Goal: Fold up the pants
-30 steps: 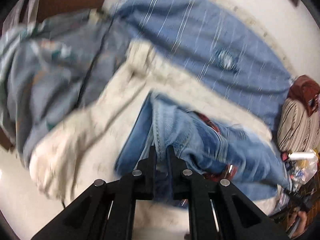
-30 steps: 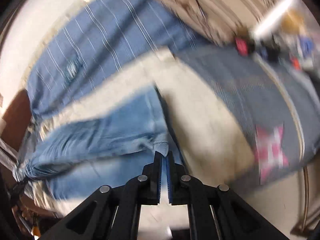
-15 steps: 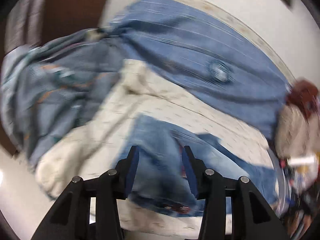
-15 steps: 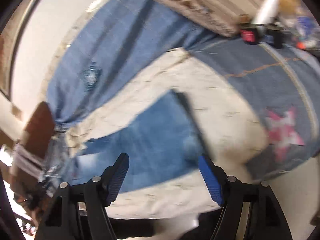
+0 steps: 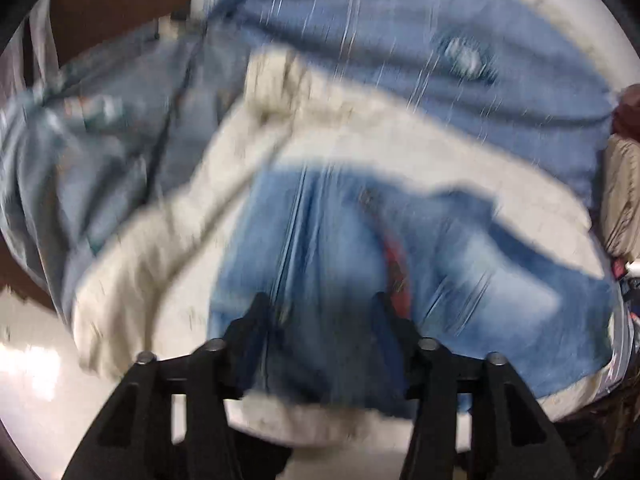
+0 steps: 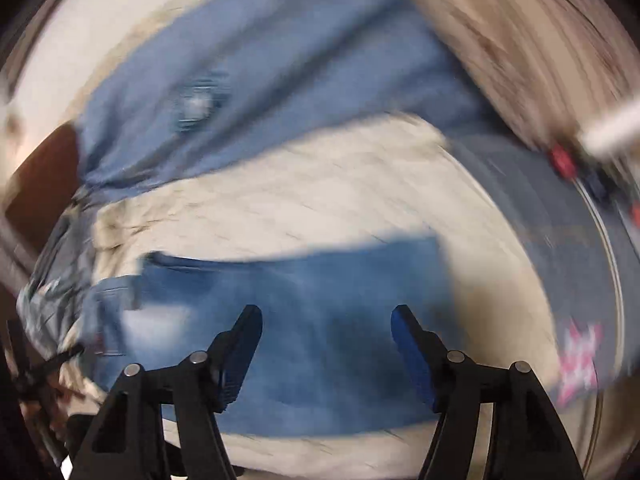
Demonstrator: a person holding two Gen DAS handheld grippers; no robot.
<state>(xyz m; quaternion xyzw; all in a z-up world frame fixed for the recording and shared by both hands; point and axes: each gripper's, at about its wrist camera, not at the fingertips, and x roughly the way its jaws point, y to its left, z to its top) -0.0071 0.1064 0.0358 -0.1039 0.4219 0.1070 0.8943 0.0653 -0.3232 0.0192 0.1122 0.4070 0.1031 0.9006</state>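
Light blue jeans [image 5: 460, 260] lie folded flat on a cream blanket [image 5: 360, 136]. In the left wrist view my left gripper [image 5: 320, 304] hovers over the near edge of the denim. Its jaws are opening and the pads grip nothing. The right wrist view shows the same jeans [image 6: 340, 276] as a blue rectangle on the cream blanket [image 6: 320, 184]. My right gripper [image 6: 326, 312] stands wide above them. Its jaws are closing a little, the cloth lies below them and neither pad touches it. Both views are motion-blurred.
A blue striped sheet [image 5: 400, 40] covers the bed behind the blanket. A grey-blue patterned quilt [image 5: 100, 140] is bunched at the left. A quilt with a pink star [image 6: 580, 356] lies at the right. A striped pillow [image 6: 520, 40] and small clutter sit at the far end.
Both grippers were shut on the jeans' edge, then let go and spread wide. They drew back and up, and the jeans now lie flat on the blanket.
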